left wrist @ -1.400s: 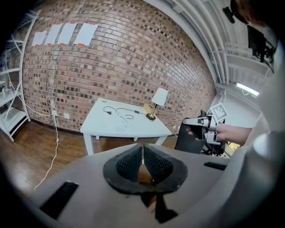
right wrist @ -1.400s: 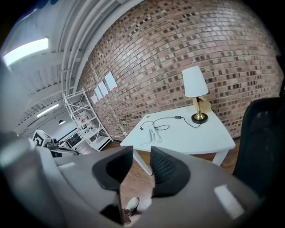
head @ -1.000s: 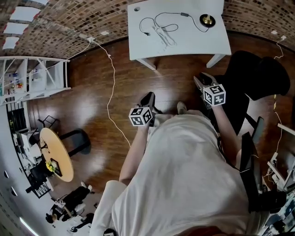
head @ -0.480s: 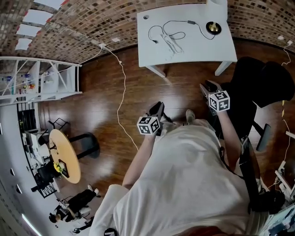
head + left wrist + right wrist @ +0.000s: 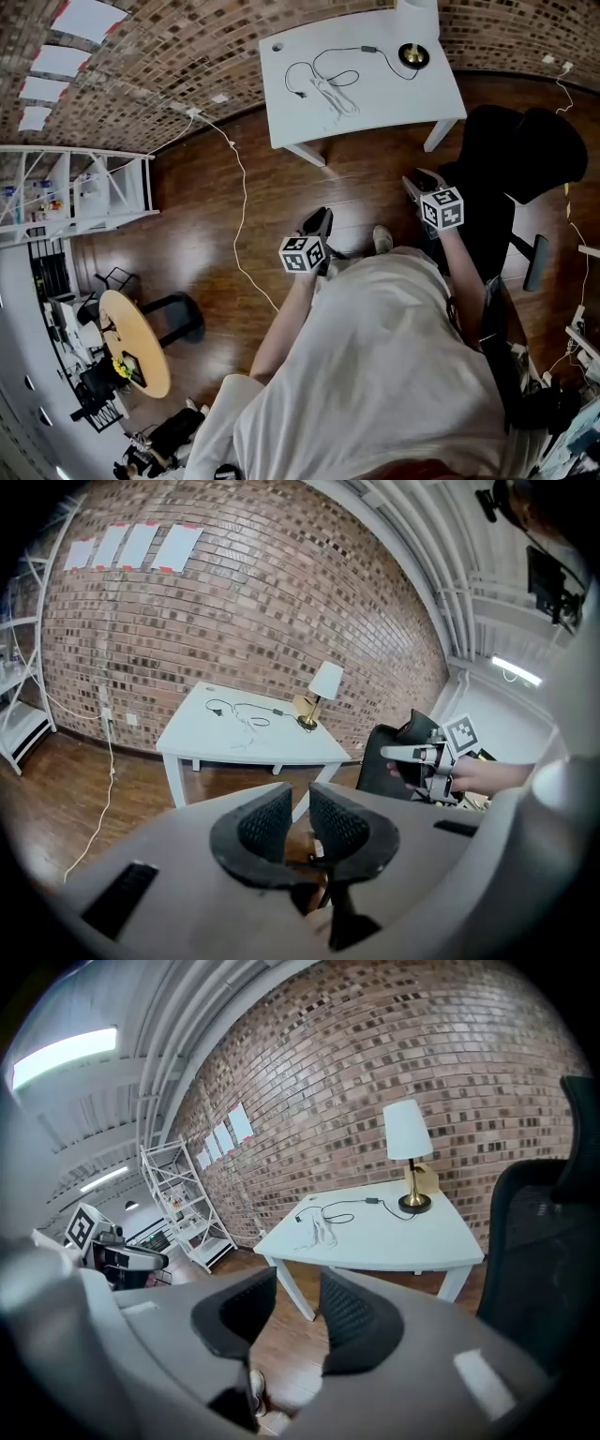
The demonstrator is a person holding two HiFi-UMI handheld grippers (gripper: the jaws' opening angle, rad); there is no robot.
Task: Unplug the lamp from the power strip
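A white table [image 5: 375, 103] stands by the brick wall. On it are a brass-based lamp [image 5: 412, 53] with a white shade, its black cord [image 5: 337, 54], and a white power strip [image 5: 330, 92]. The left gripper view shows the lamp [image 5: 323, 682] and the strip [image 5: 246, 726] far ahead. My left gripper [image 5: 321, 219] and right gripper [image 5: 416, 180] hang over the wooden floor, well short of the table. Both are open by a narrow gap with nothing between the jaws. In the right gripper view the lamp [image 5: 408, 1138] stands at the table's far corner.
A black office chair [image 5: 525, 159] stands right of me, close to the right gripper. A white cable [image 5: 239, 206] trails across the floor from a wall socket. A white shelf unit [image 5: 84, 187] and a round yellow table [image 5: 136, 342] are off to the left.
The head view has swayed a little, so the table sits slightly differently in the picture. Both grippers stay in front of the body, their jaws unchanged.
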